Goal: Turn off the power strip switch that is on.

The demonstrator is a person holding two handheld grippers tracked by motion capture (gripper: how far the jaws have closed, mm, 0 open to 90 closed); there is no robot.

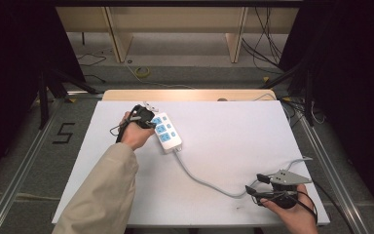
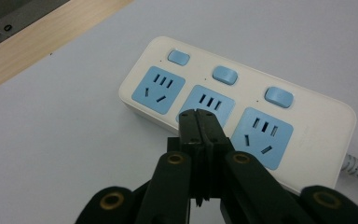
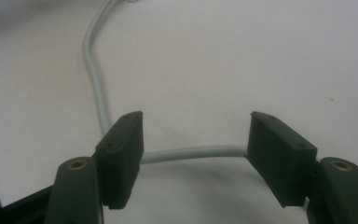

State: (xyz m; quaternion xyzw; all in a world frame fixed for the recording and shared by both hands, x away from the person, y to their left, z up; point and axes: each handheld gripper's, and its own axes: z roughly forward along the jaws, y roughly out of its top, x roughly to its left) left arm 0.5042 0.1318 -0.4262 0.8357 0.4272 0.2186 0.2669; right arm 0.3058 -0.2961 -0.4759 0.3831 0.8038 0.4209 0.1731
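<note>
A white power strip [image 1: 167, 131] with three blue sockets and three blue switches lies at the back left of the white table [image 1: 233, 131]. My left gripper [image 1: 148, 121] is at its left edge. In the left gripper view the jaws are pressed together, and the left gripper [image 2: 199, 114] hovers over the middle socket of the power strip [image 2: 307, 116] with nothing between its fingers. The strip's grey cable [image 1: 199, 178] curves to the front right. My right gripper [image 1: 253, 183] stands open there. In the right gripper view the cable [image 3: 191, 152] runs across between the jaws of the right gripper [image 3: 196, 120].
A wooden strip [image 1: 190, 94] borders the table's far edge. Metal rails [image 1: 24, 161] run along both sides. A black "5" mark [image 1: 64, 132] is on the floor at the left, and loose wires [image 1: 268, 44] lie on the floor behind.
</note>
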